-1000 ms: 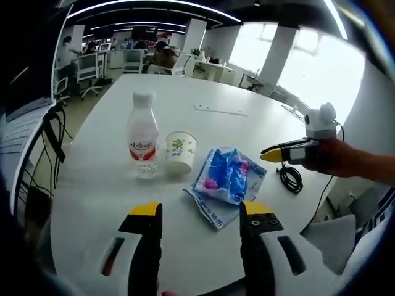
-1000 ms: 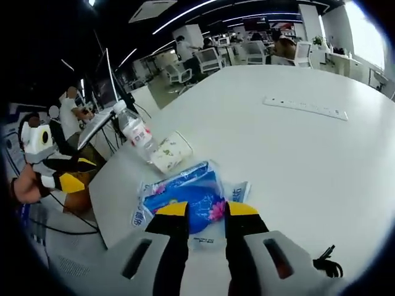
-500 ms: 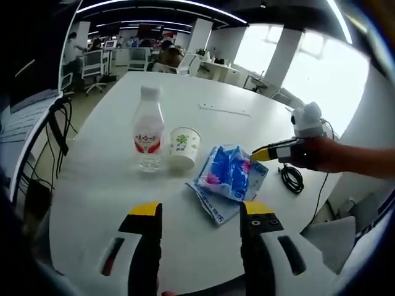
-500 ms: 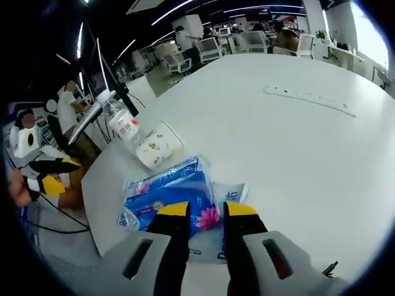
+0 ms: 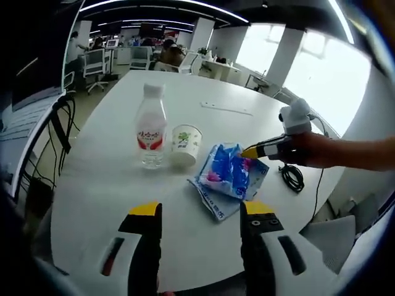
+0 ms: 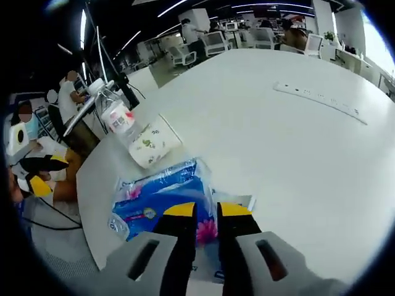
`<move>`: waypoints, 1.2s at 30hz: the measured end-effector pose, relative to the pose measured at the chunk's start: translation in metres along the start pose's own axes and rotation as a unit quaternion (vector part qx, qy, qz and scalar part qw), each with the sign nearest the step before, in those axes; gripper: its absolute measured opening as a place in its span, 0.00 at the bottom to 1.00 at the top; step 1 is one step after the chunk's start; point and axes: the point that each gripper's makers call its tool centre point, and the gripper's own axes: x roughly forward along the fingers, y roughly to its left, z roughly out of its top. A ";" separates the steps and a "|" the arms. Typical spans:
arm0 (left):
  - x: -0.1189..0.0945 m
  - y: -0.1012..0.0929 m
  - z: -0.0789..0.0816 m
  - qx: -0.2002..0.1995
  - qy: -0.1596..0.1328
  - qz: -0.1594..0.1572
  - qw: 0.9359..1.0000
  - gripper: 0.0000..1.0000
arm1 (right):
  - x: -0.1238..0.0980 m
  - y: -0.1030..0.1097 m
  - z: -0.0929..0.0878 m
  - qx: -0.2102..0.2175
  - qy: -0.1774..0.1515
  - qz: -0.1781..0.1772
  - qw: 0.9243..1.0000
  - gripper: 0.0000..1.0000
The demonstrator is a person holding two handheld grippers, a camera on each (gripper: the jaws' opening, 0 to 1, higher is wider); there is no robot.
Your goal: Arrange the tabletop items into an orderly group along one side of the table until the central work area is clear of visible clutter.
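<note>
A blue tissue pack (image 5: 229, 174) lies flat on the white round table (image 5: 99, 185), beside a paper cup (image 5: 185, 145) and a clear water bottle (image 5: 151, 126) with a red label. My left gripper (image 5: 202, 211) hovers open over the near table edge, short of the pack. My right gripper (image 5: 250, 152) comes in from the right, its tip at the pack's far edge. In the right gripper view its jaws (image 6: 207, 209) stand close together with the tissue pack (image 6: 157, 197) between them. The cup (image 6: 153, 142) and bottle (image 6: 117, 117) sit beyond; the left gripper (image 6: 44, 172) is at far left.
A black coiled cable (image 5: 290, 177) lies near the table's right edge. A long white power strip (image 5: 225, 109) rests on the far side, also seen as the strip (image 6: 321, 97) in the right gripper view. Office chairs, desks and people surround the table (image 6: 290, 160).
My right gripper has moved in onto the tissue pack and its jaws have narrowed around it. The left gripper stays open and has barely shifted.
</note>
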 end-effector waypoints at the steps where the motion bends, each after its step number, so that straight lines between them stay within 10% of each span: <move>1: 0.000 0.000 0.000 0.000 0.000 0.000 1.000 0.51 | 0.002 -0.002 0.000 -0.002 0.002 -0.002 1.000 0.07; 36: 0.003 -0.017 0.006 0.018 0.000 -0.013 1.000 0.50 | -0.049 -0.020 0.011 0.028 -0.053 -0.024 0.998 0.00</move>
